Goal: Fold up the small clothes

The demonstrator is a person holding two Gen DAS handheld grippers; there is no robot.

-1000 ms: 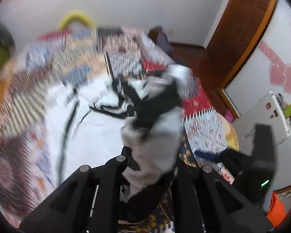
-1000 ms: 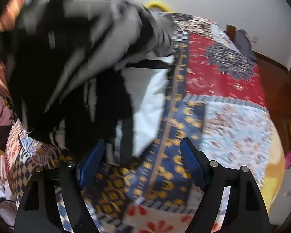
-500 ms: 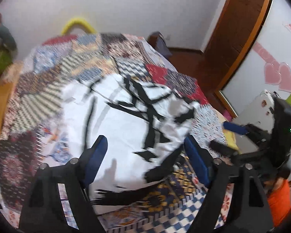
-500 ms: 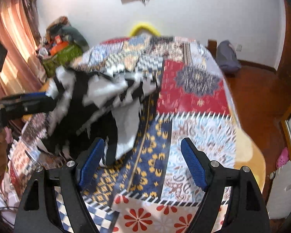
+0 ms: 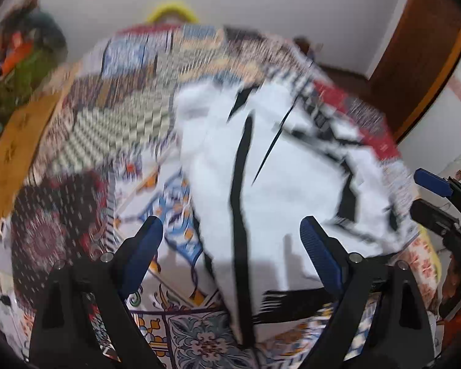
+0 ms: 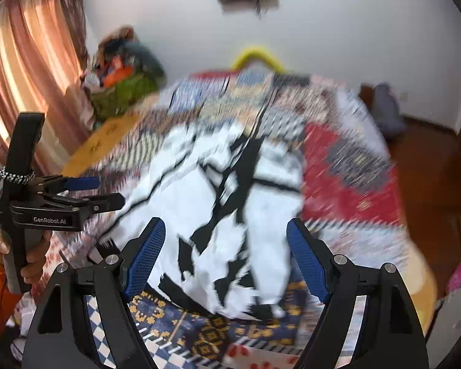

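Note:
A white garment with black stripes [image 5: 279, 190] lies spread on the patchwork quilt of the bed [image 5: 113, 129]. It also shows in the right wrist view [image 6: 218, 215]. My left gripper [image 5: 230, 246] is open and empty, above the garment's near edge. My right gripper [image 6: 226, 252] is open and empty, above the garment's near part. The left gripper shows at the left edge of the right wrist view [image 6: 80, 190], beside the garment. The right gripper shows at the right edge of the left wrist view [image 5: 433, 190]. Both views are blurred.
The quilt [image 6: 347, 178] covers the whole bed. A pile of colourful things [image 6: 123, 73] sits by the curtain [image 6: 30, 61] at the far left. A wooden door [image 5: 421, 46] and white wall lie beyond the bed. A dark bag [image 6: 387, 107] sits on the floor.
One second ago my left gripper held the bunched garment up. It has since let go, and the garment now lies spread on the quilt. Both grippers have pulled back, open.

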